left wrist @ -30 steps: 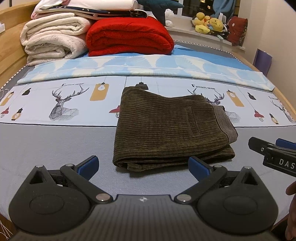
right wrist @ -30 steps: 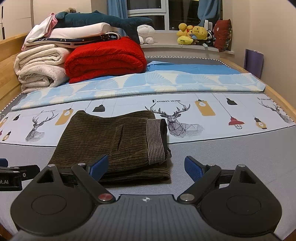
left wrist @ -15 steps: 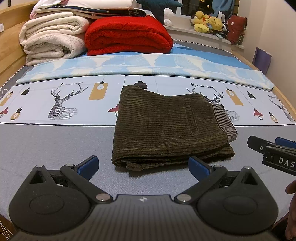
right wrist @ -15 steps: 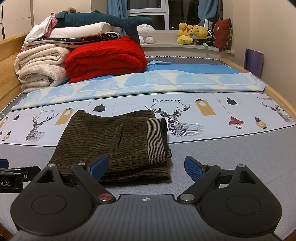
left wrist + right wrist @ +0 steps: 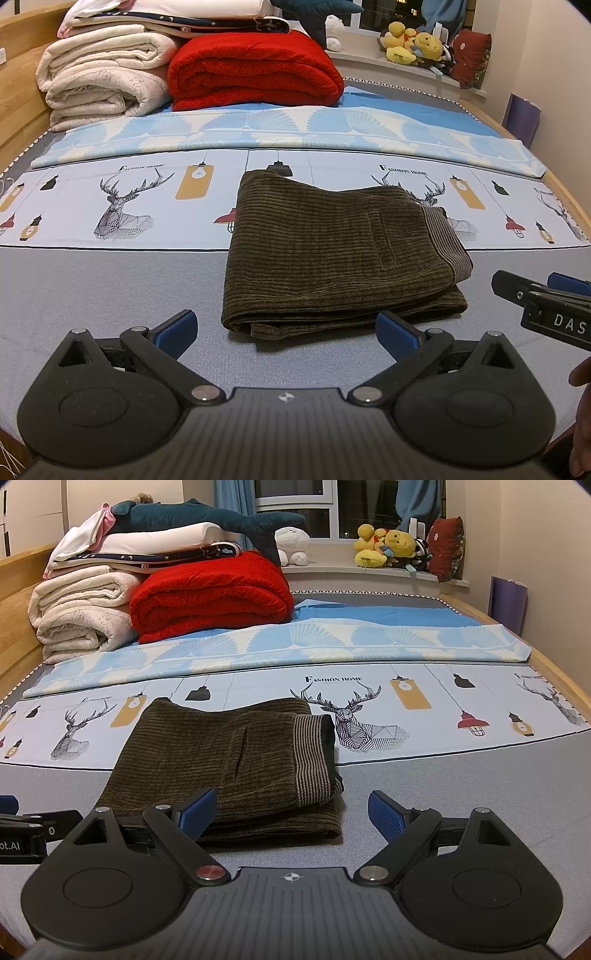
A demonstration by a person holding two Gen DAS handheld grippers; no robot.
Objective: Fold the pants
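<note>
Pants (image 5: 340, 254) folded on bed (image 5: 92, 295), lower layers hidden; left gripper (image 5: 286, 332) and right gripper (image 5: 291, 814) spread wide, empty.

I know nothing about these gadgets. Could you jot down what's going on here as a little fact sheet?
Setting: a bed with a printed sheet
Pants: brown corduroy, folded into a compact stack, striped waistband on its right side
Left gripper: jaws open, empty, just short of the pants
Right gripper: jaws open, empty
Behind: red blanket, cream blankets
Task state: pants look fully folded
</note>
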